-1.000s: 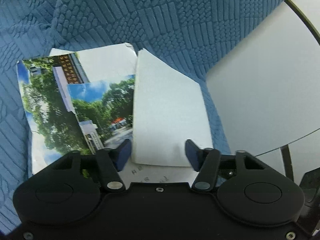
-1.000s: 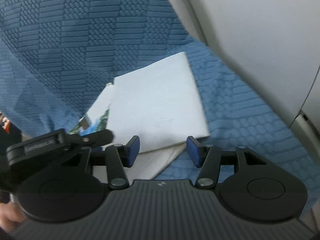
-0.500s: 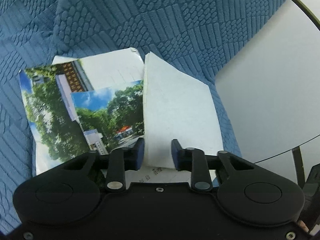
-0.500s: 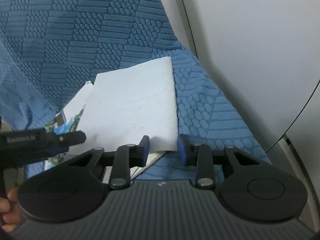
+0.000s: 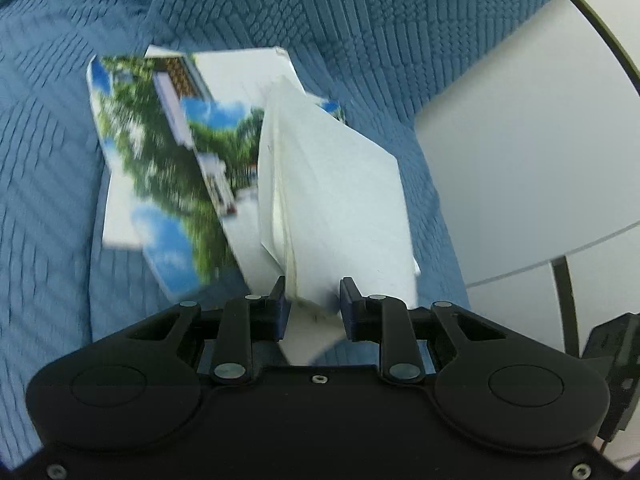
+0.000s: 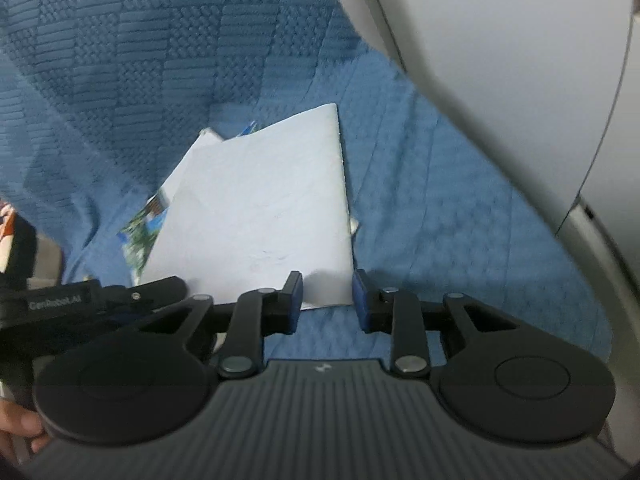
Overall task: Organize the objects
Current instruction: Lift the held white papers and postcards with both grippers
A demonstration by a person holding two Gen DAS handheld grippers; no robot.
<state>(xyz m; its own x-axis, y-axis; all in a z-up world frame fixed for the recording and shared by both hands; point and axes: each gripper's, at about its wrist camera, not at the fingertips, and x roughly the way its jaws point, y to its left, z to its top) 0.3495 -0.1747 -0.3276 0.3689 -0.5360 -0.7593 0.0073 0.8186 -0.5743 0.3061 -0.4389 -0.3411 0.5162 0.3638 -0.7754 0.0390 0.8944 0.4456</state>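
A white booklet (image 5: 340, 200) lies on a blue quilted cover, over a few colour photo prints (image 5: 160, 160) of trees and sky. My left gripper (image 5: 313, 306) is shut on the booklet's near edge, which stands tilted up off the prints. In the right wrist view the same booklet (image 6: 260, 208) shows its blank cover, with the prints (image 6: 140, 236) peeking out at its left. My right gripper (image 6: 327, 300) has its jaws closing on the booklet's near right corner, and both pads touch the paper.
The blue quilted fabric (image 5: 360, 20) covers the seat and rises behind it. A white curved panel (image 5: 520, 160) stands close on the right, and shows again as a white panel (image 6: 520, 60) in the right wrist view. A person's fingers (image 6: 20, 428) show at that view's lower left.
Both grippers' jaws have narrowed from wide apart onto the booklet. In the left wrist view the booklet's near edge has lifted and tilted, uncovering more of the prints.
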